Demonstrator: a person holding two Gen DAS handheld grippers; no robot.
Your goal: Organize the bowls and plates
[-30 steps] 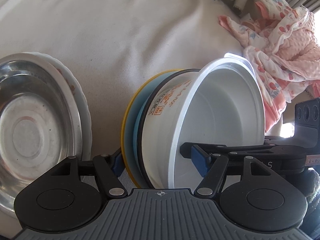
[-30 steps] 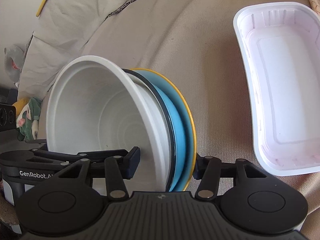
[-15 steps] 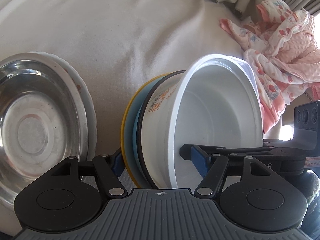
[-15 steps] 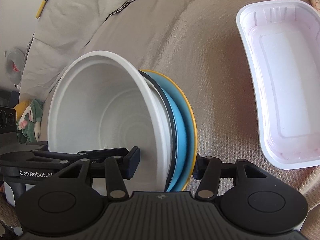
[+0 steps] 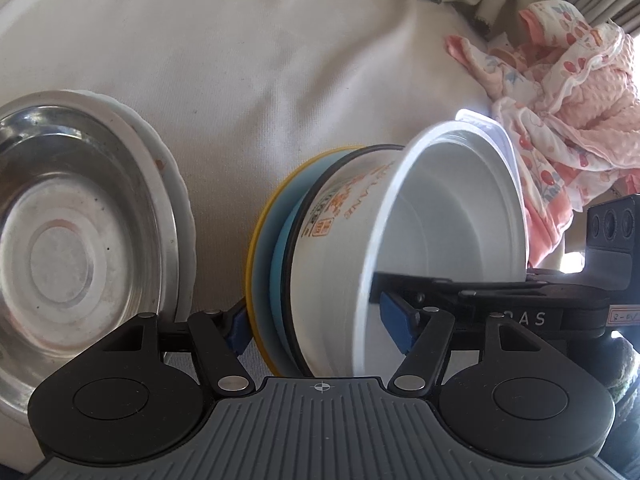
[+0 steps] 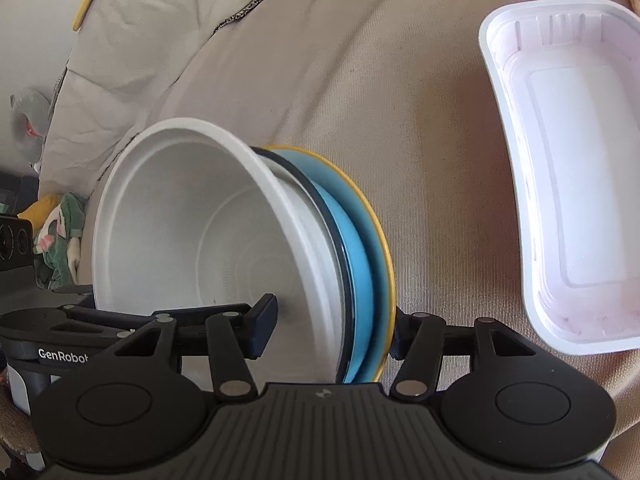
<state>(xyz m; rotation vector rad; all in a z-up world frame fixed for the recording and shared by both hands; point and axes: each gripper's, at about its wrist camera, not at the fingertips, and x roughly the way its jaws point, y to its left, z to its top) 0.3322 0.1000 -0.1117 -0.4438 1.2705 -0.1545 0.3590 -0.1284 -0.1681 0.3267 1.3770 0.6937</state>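
Partly hidden behind my left gripper point(image 5: 316, 322), the stainless steel plate point(image 5: 64, 248) on a scalloped white plate point(image 5: 176, 196) is cut off at the left edge of the left wrist view. Across the beige cloth point(image 6: 360, 60), the white rectangular plastic tray point(image 6: 568, 168) runs off the right wrist view's right side.

Between both tools sits the nested stack — a white paper bowl point(image 5: 432, 236) in a black-rimmed bowl point(image 5: 304, 216) on a blue plate with a yellow rim point(image 5: 264, 240). It lies tipped on its side, axis crosswise to my fingers. My right gripper point(image 6: 332, 332) and the left each clamp it, one finger inside the bowl, one behind the plate. Its bottom edges vanish behind the gripper bodies.
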